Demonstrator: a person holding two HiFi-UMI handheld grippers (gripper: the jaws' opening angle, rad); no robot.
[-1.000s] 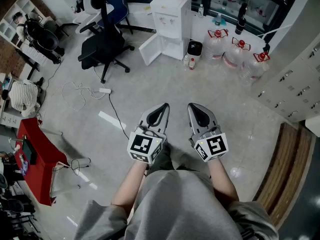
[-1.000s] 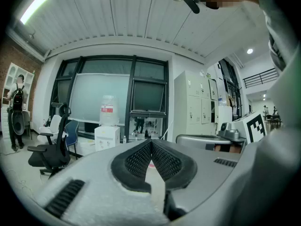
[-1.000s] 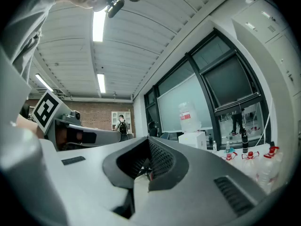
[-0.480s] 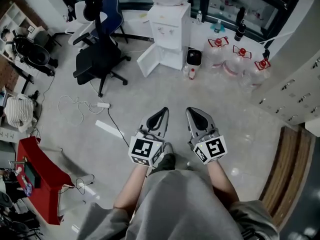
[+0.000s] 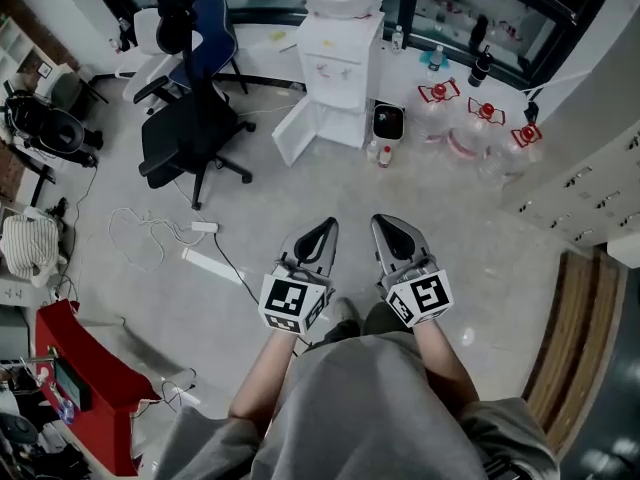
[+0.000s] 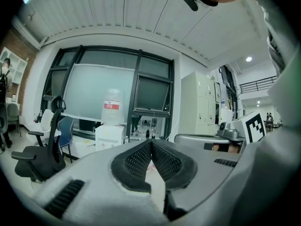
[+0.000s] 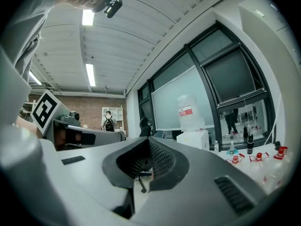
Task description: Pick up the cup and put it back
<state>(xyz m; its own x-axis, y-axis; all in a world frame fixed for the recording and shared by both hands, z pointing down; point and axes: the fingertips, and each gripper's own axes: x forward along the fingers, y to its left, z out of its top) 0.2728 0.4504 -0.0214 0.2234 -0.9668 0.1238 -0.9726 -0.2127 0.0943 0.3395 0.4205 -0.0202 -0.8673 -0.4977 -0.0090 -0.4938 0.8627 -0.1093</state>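
Left gripper (image 5: 324, 228): held out level in front of the person's body. Its jaws are closed tip to tip with nothing between the pads, and it touches nothing.
Right gripper (image 5: 386, 226): just beside the left one and parallel to it. Its jaws are pressed together, empty, and clear of everything.
Marker cubes: one sits at the back of each gripper, the left (image 5: 291, 302) and the right (image 5: 421, 298), just ahead of the bare forearms.
Person: a grey garment (image 5: 370, 408) fills the bottom of the head view, and a shoe (image 5: 345, 313) shows on the floor between the grippers.
Cup: cannot be made out in any view.
Floor (image 5: 300, 183): pale grey and glossy. A white power strip (image 5: 204, 227) with a loose cable lies to the left, and a red stand (image 5: 85, 388) is at the lower left edge.
Wooden strip (image 5: 565, 328): runs along the floor at the right, below a bank of pale lockers (image 5: 600, 183).
Office chair (image 5: 190, 133): black and on castors, left of centre, with a blue chair (image 5: 212, 23) behind it.
Water dispenser (image 5: 340, 63): white, against the far dark-framed windows, with a bottle on top and its lower door swung open.
Water jugs (image 5: 483, 110): three clear ones with red caps stand on the floor to the right of the dispenser.
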